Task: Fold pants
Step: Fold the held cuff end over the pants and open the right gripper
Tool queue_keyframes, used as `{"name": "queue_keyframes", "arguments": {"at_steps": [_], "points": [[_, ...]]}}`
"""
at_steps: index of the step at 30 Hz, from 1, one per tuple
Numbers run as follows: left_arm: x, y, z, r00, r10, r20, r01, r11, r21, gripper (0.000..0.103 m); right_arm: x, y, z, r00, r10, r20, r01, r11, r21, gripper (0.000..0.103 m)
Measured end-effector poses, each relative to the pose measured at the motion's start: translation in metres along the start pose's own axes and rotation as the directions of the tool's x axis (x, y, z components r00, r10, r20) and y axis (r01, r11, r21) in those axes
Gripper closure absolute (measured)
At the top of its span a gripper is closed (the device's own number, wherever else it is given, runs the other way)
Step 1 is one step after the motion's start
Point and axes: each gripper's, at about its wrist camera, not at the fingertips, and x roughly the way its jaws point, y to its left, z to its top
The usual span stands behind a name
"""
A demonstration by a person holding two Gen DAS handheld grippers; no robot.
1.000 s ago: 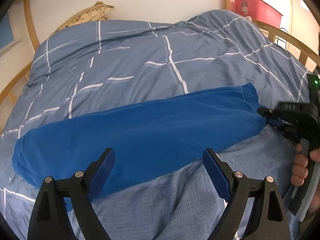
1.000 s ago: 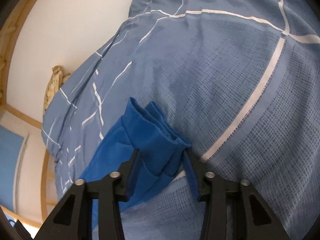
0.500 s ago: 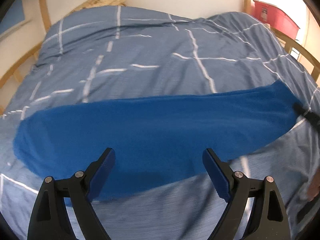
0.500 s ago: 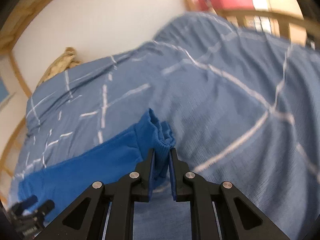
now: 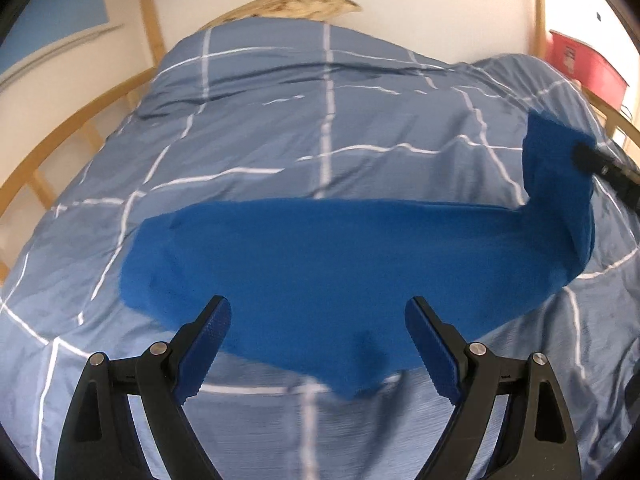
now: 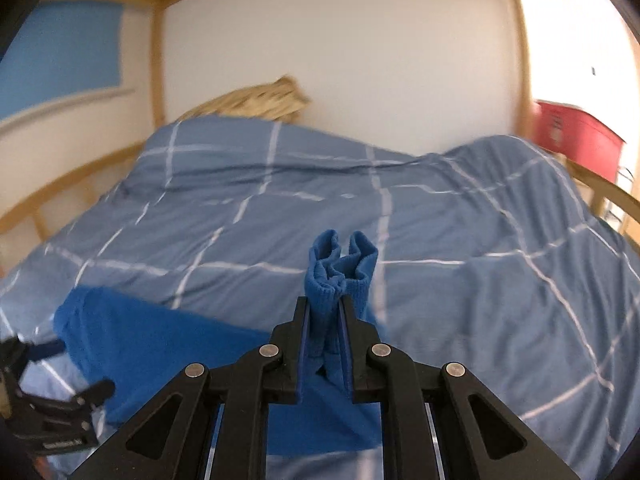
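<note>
Blue pants [image 5: 340,256] lie lengthwise across a blue checked duvet [image 5: 320,112]. My right gripper [image 6: 325,308] is shut on the bunched cuff end [image 6: 340,268] and holds it lifted above the bed; in the left wrist view that raised end [image 5: 556,160] stands up at the right with the right gripper [image 5: 588,158] clamped on it. My left gripper [image 5: 318,332] hangs open over the near edge of the pants, with nothing pressed between its blue pads. In the right wrist view the left gripper [image 6: 80,384] shows at the lower left beside the pants' other end [image 6: 132,328].
The duvet [image 6: 480,280] covers a bed with a wooden frame [image 5: 92,104] under an upper bunk. A straw-coloured item [image 5: 288,4] lies at the head against the white wall. A red box [image 5: 580,64] stands beyond the right rail.
The right gripper closed on the cuff end, rolled upright and lifted it off the duvet. The left gripper slid sideways along the pants and stayed open.
</note>
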Motion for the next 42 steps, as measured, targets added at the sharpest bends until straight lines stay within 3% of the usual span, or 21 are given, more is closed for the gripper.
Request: {"name": "queue_keyframes", "arguments": {"at_steps": [8, 19, 22, 24, 26, 29, 31, 37, 42], "points": [[0.013, 0.053, -0.017, 0.999, 0.024, -0.03, -0.025, 0.999, -0.038, 0.014, 0.038, 0.074, -0.027, 0.994, 0.038, -0.104, -0.049, 0.993, -0.111, 0.089], [0.027, 0.085, -0.026, 0.997, 0.039, -0.063, -0.044, 0.996, -0.083, 0.014, 0.059, 0.119, -0.059, 0.979, 0.062, -0.193, -0.094, 0.982, -0.162, 0.087], [0.029, 0.091, -0.025, 0.997, 0.026, -0.068, -0.033, 0.994, -0.102, 0.014, 0.061, 0.119, -0.064, 0.964, 0.116, -0.24, -0.147, 0.982, -0.115, 0.078], [0.028, 0.096, -0.025, 0.998, 0.019, -0.068, -0.027, 0.993, -0.117, 0.014, 0.056, 0.122, -0.066, 0.946, 0.196, -0.26, -0.22, 0.973, -0.067, 0.066], [0.026, 0.102, -0.027, 0.998, 0.013, -0.069, -0.022, 0.991, -0.134, 0.014, 0.047, 0.126, -0.071, 0.919, 0.277, -0.282, -0.294, 0.956, -0.02, 0.066], [0.022, 0.11, -0.031, 0.998, 0.01, -0.069, -0.019, 0.989, -0.144, 0.014, 0.024, 0.132, -0.079, 0.905, 0.34, -0.256, -0.341, 0.939, 0.042, 0.066], [0.018, 0.115, -0.035, 0.998, 0.019, -0.064, -0.028, 0.99, -0.136, 0.014, 0.01, 0.134, -0.082, 0.908, 0.345, -0.236, -0.34, 0.938, 0.062, 0.066], [0.01, 0.142, -0.047, 0.999, -0.012, -0.031, 0.007, 0.99, -0.142, 0.014, -0.023, 0.142, -0.086, 0.964, 0.214, -0.158, -0.196, 0.973, 0.124, 0.054], [0.009, 0.165, -0.051, 0.999, -0.041, -0.001, 0.04, 0.984, -0.174, 0.014, -0.019, 0.155, -0.077, 0.978, 0.164, -0.13, -0.146, 0.98, 0.138, 0.054]]}}
